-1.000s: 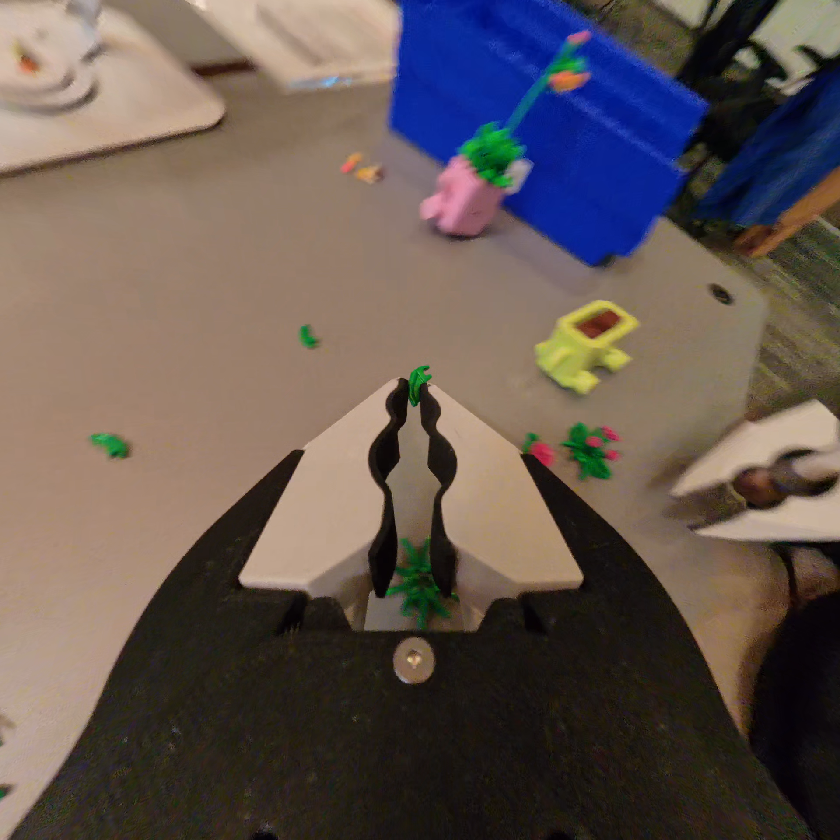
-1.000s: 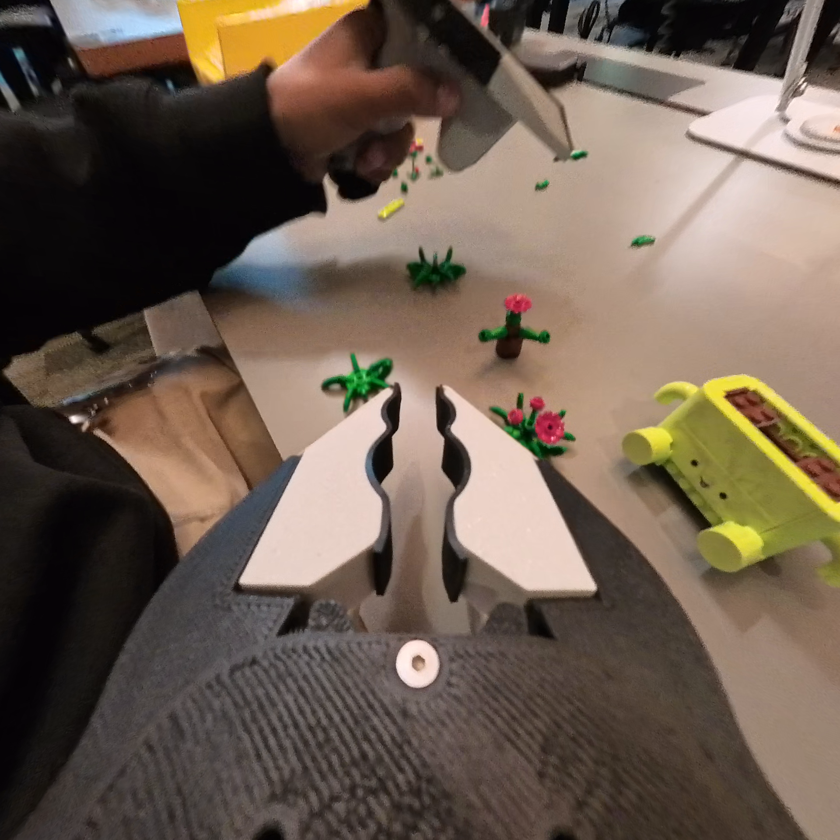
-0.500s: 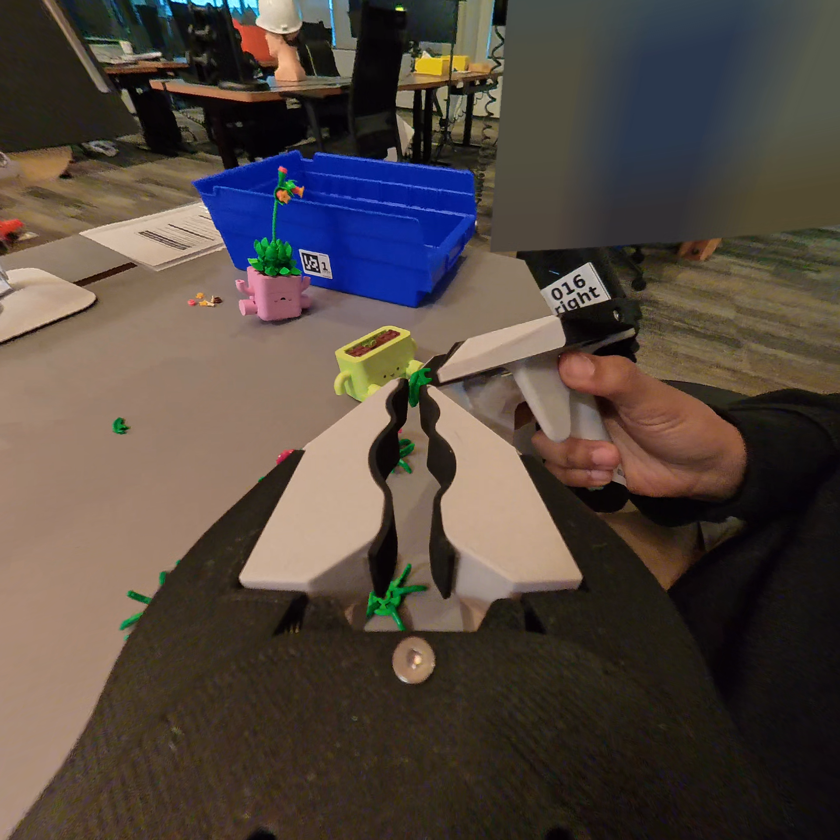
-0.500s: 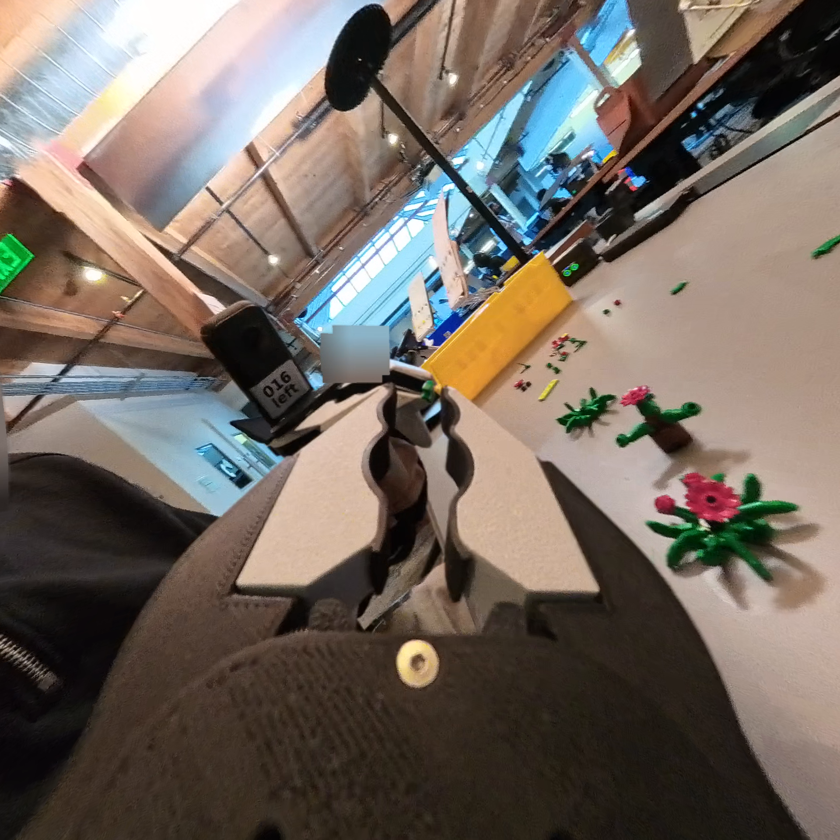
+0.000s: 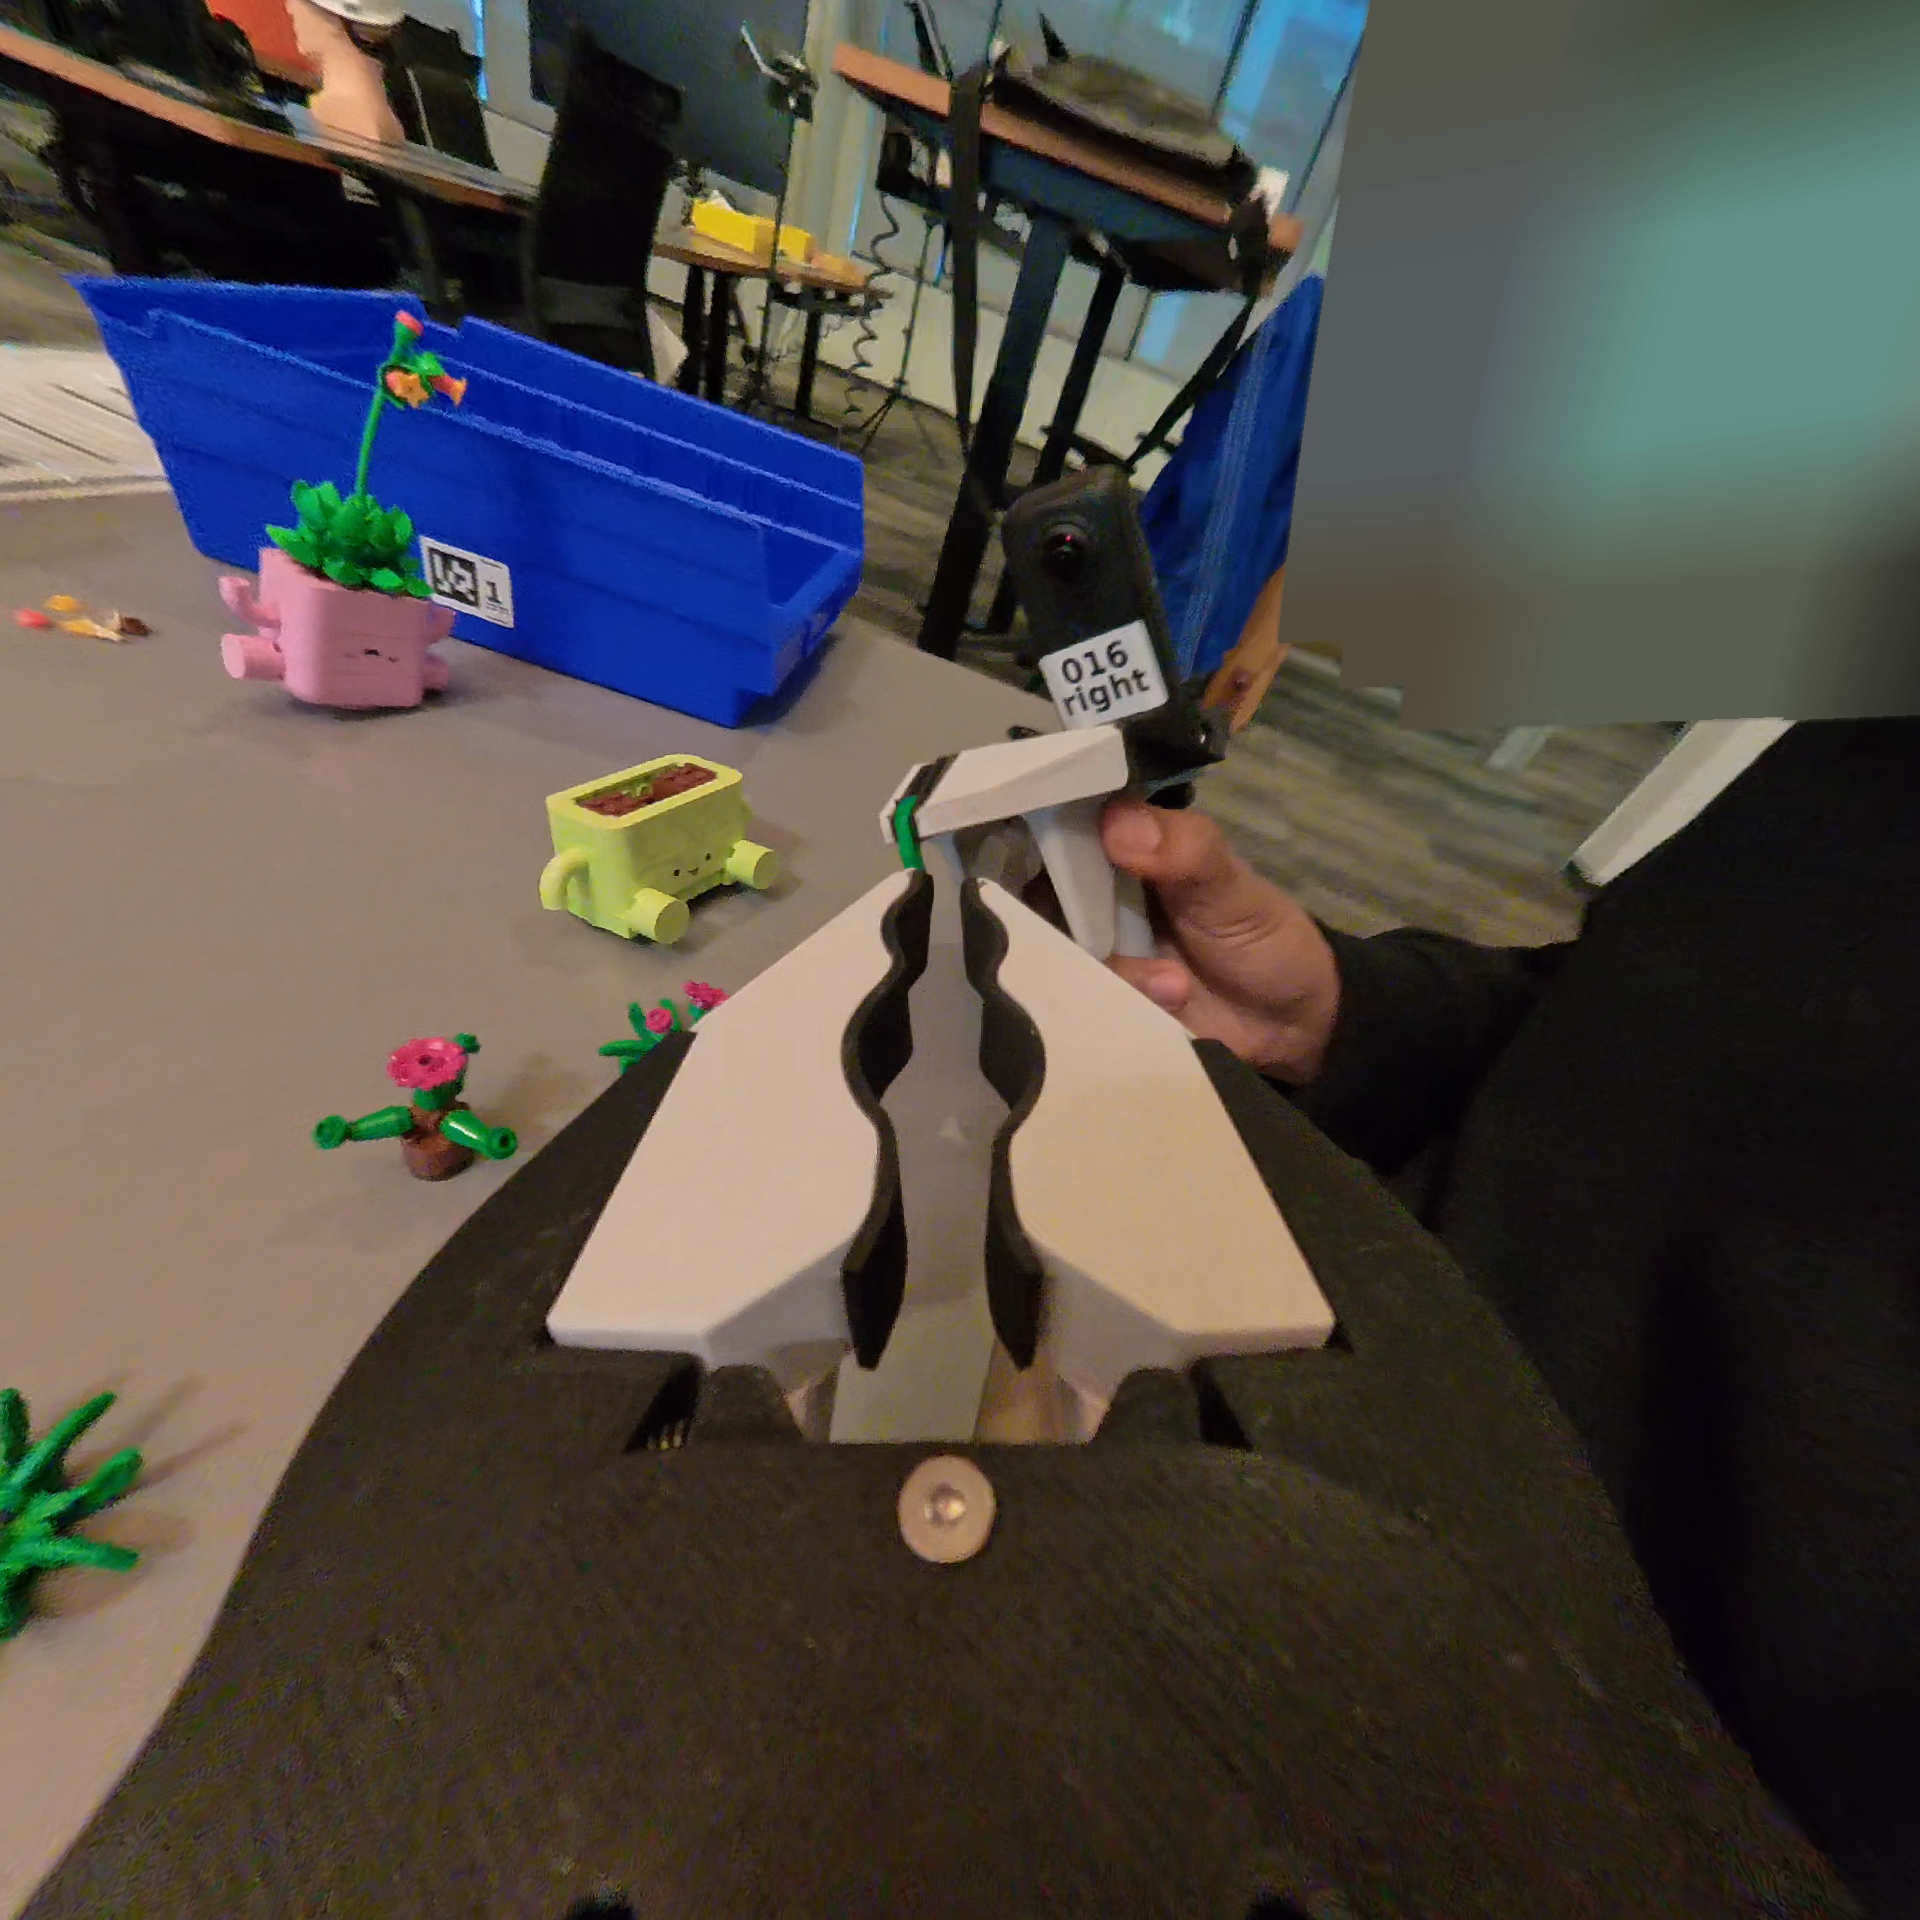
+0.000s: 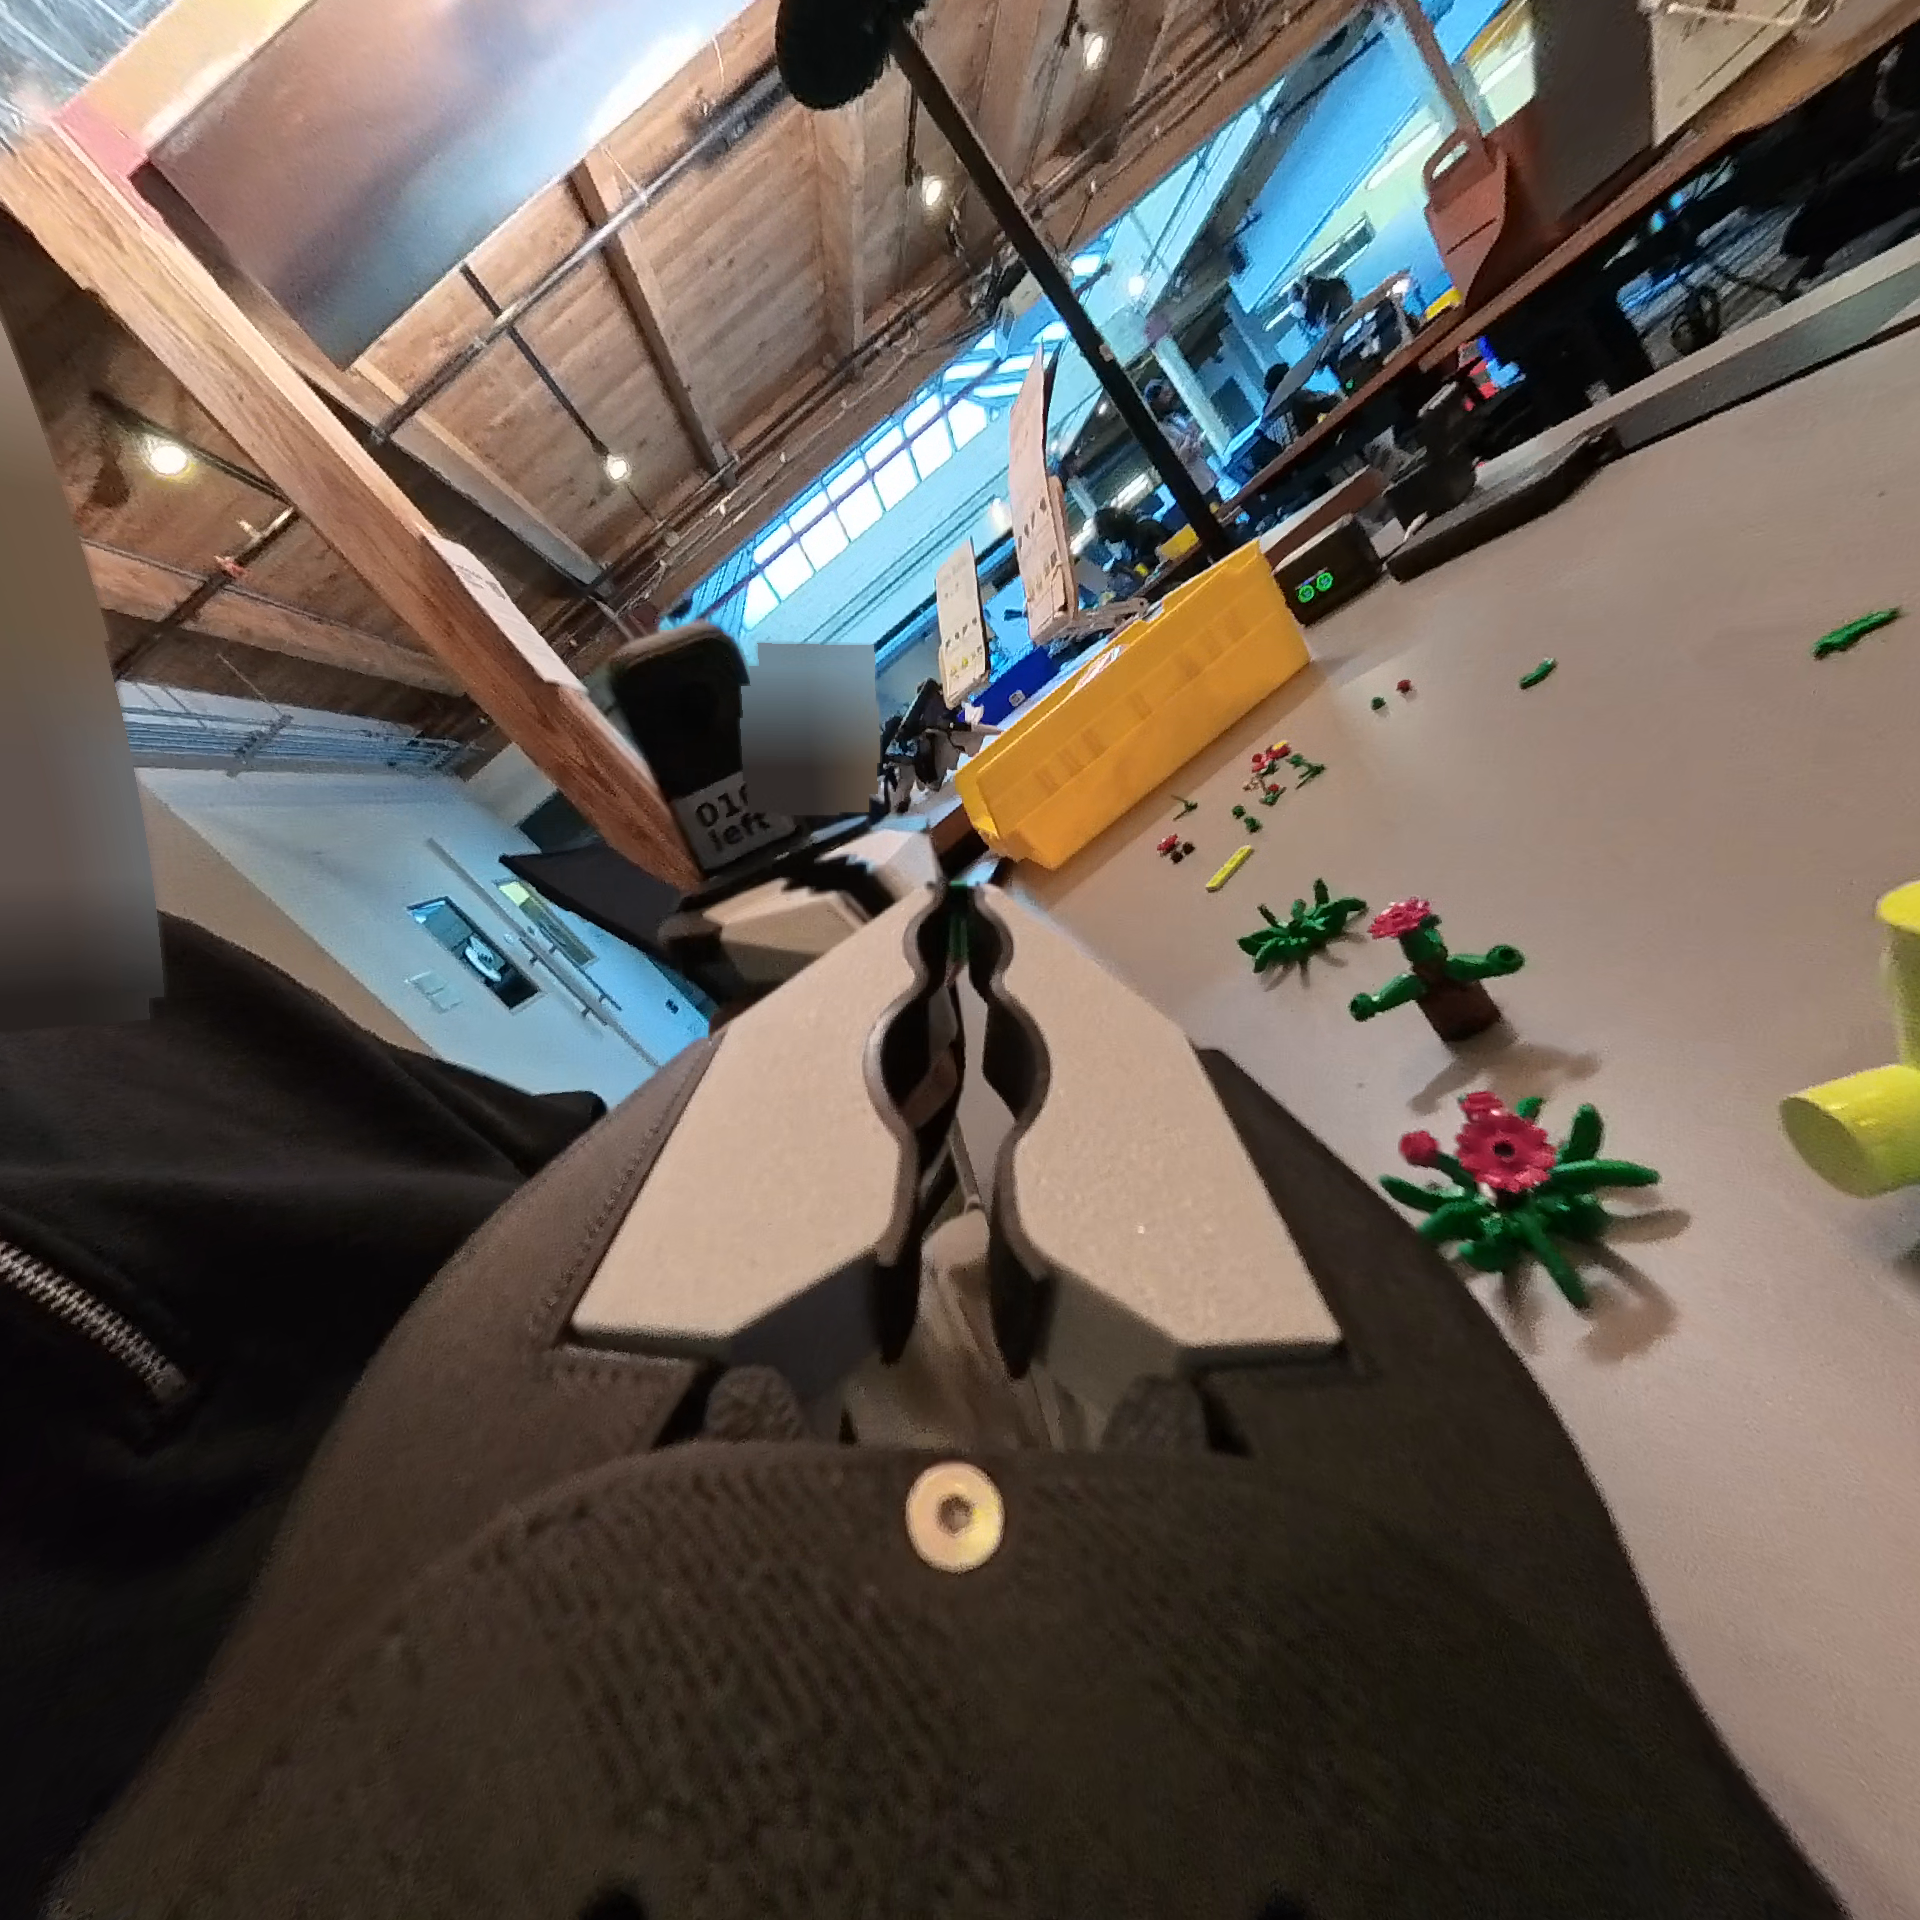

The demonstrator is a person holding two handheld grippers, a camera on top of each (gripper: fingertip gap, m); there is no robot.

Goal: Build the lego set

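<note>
Left wrist view: right gripper fingers clamp a green stem piece just above the left gripper, whose fingers stand slightly apart, empty, above the worktop.

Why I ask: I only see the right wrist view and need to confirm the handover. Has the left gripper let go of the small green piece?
Observer: The left wrist view shows the left gripper with its jaws apart and nothing between them. The green piece is pinched at the tip of the right gripper.
Operator: The lime pot is cut off at my edge. Is it upright?
Observer: Yes, the lime pot stands upright on the table, brown top facing up.
Operator: Any finished pot around?
Observer: A pink pot with leaves and a tall flower stands in front of a blue bin.
</note>
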